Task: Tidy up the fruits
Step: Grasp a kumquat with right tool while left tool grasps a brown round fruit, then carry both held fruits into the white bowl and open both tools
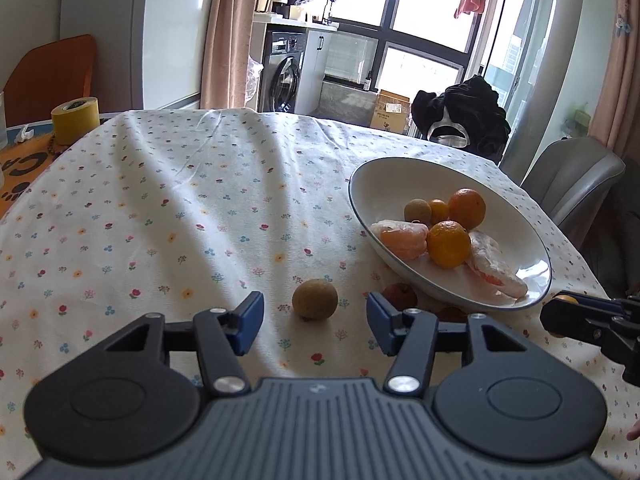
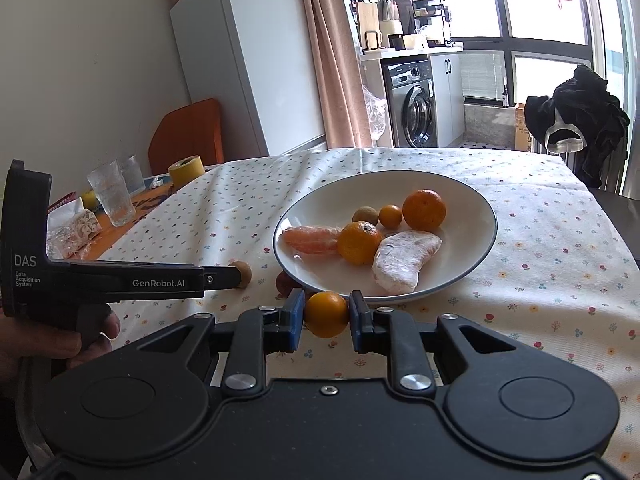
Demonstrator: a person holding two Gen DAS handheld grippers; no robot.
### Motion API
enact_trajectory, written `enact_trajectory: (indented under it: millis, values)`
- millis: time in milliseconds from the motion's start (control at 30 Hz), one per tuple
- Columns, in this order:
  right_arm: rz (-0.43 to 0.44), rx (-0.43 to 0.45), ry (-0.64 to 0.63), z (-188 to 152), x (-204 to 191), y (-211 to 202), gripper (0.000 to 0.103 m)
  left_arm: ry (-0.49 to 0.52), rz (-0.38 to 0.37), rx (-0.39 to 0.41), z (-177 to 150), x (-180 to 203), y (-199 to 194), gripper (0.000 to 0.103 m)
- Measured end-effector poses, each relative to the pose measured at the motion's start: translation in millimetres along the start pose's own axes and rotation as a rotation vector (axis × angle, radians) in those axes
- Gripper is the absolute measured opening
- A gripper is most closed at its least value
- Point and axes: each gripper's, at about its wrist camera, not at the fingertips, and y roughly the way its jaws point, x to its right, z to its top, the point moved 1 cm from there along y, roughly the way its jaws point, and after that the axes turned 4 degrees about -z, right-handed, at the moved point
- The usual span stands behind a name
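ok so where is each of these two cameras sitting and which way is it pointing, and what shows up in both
Left wrist: sits behind the open left gripper, low over the floral tablecloth, facing a small brown round fruit and the window; the right gripper's tip shows at the right edge.

Right wrist: sits behind the right gripper, shut on a small orange citrus, facing the white ceramic plate; the left gripper and the holding hand show at left.

Shared: plate, its fruit, brown fruit, washing machine.
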Motion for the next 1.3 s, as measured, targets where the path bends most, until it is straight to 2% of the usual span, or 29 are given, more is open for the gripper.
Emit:
enact_trajectory:
  millis: [67,133,233,267,300,733,1300]
  values:
    - [-0.002,0.004,0.004,2,3,1,0.022,-0.003,0.009,-0.01,1,0,5,0.055]
    - [-0.004,0.008,0.009,5,6,1,0.022,-0.006,0.013,-0.027,2,0,11,0.05]
    - [-0.007,0.012,0.019,8,11,2,0.022,0.0,0.031,-0.034,2,0,17,0.037]
    - [-0.008,0.014,0.021,9,12,2,0.022,0.005,0.036,-0.034,3,1,18,0.028]
    - [-0.01,0.017,0.024,10,14,2,0.022,0.002,0.031,-0.038,4,1,18,0.025]
    - [-0.012,0.045,0.051,20,35,6,0.022,0.018,0.036,0.024,23,13,1,0.025]
    - [-0.031,0.069,0.076,27,55,7,0.022,0.069,-0.063,0.038,37,57,6,0.025]
